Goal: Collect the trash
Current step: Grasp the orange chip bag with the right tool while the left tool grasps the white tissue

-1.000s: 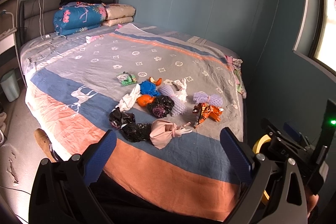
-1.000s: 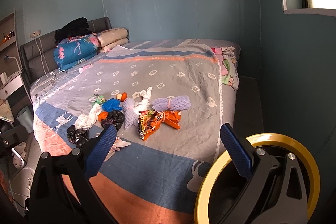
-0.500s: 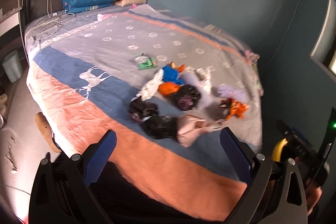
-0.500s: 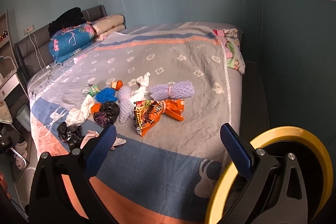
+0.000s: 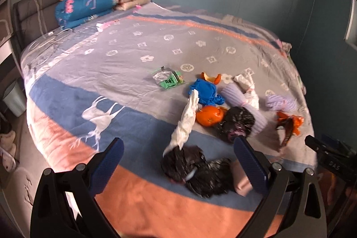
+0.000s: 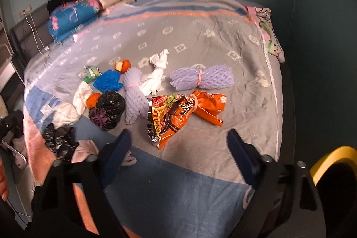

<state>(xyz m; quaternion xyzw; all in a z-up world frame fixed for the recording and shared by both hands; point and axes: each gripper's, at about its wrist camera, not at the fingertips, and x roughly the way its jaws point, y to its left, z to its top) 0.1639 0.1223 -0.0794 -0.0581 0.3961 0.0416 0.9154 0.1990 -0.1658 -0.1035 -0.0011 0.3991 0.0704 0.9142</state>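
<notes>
Trash lies in a cluster on the bed. In the left wrist view I see black crumpled bags (image 5: 196,169), a white tissue (image 5: 186,122), orange peel (image 5: 209,116), a blue glove (image 5: 206,91) and a green wrapper (image 5: 168,78). My left gripper (image 5: 178,162) is open just above the black bags, touching nothing. In the right wrist view an orange snack bag (image 6: 178,115) lies just beyond my right gripper (image 6: 180,148), whose jaws are closing with nothing between them. Purple foam netting (image 6: 200,81), white netting (image 6: 156,77) and a black bag (image 6: 107,109) lie further off.
The bed (image 5: 111,104) has a grey, blue and orange blanket. Folded quilts (image 5: 89,4) are stacked at the headboard. A white bin (image 5: 13,97) stands on the floor at left. A yellow tape roll (image 6: 332,162) sits low at right.
Both grippers have come forward and down toward the trash, which now looks larger. The right jaws have narrowed a little. The yellow roll has slid toward the right edge.
</notes>
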